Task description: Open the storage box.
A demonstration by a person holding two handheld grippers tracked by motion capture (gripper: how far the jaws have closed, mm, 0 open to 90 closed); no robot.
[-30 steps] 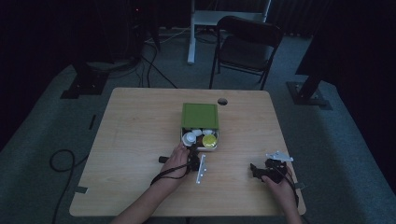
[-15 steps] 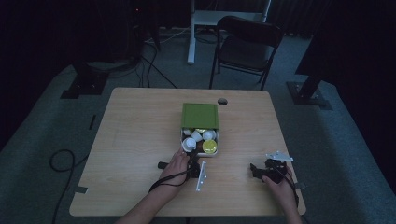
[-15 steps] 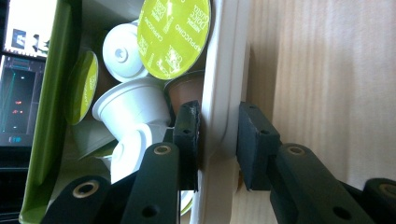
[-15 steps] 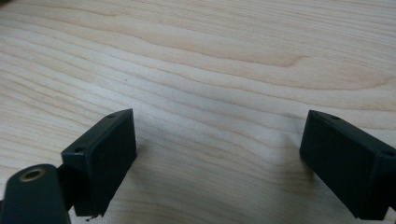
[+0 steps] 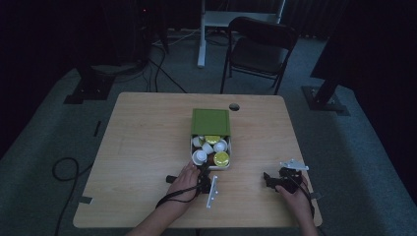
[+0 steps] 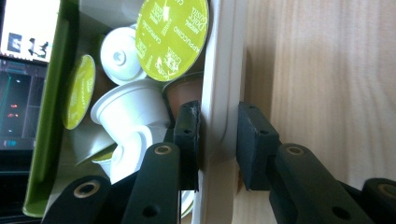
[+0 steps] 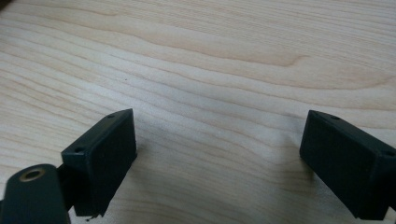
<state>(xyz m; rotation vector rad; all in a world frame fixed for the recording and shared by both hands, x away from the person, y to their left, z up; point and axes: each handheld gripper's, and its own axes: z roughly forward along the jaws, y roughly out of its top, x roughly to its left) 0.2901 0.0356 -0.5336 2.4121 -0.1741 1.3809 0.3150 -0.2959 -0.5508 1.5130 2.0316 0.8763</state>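
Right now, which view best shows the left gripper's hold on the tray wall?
The left gripper view: the left gripper has its jaws shut on the white tray wall, one pad inside among the capsules. The high view shows the hand at the tray's near edge, small and dim. The right gripper view shows bare table.

Green capsule lid (image 6: 173,35): "Dolce Gusto", "CAPPUCCINO"; smaller print unreadable
Second green lid (image 6: 78,91): print too blurred to read

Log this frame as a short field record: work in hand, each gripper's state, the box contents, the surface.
work: left gripper clamps the near wall of the white tray
left gripper: shut on the tray wall, one jaw inside, one outside
right gripper: open, nothing between the jaws, over bare table
tray contents: coffee capsules, white cups and green lids
cover: green sleeve over the tray's far part
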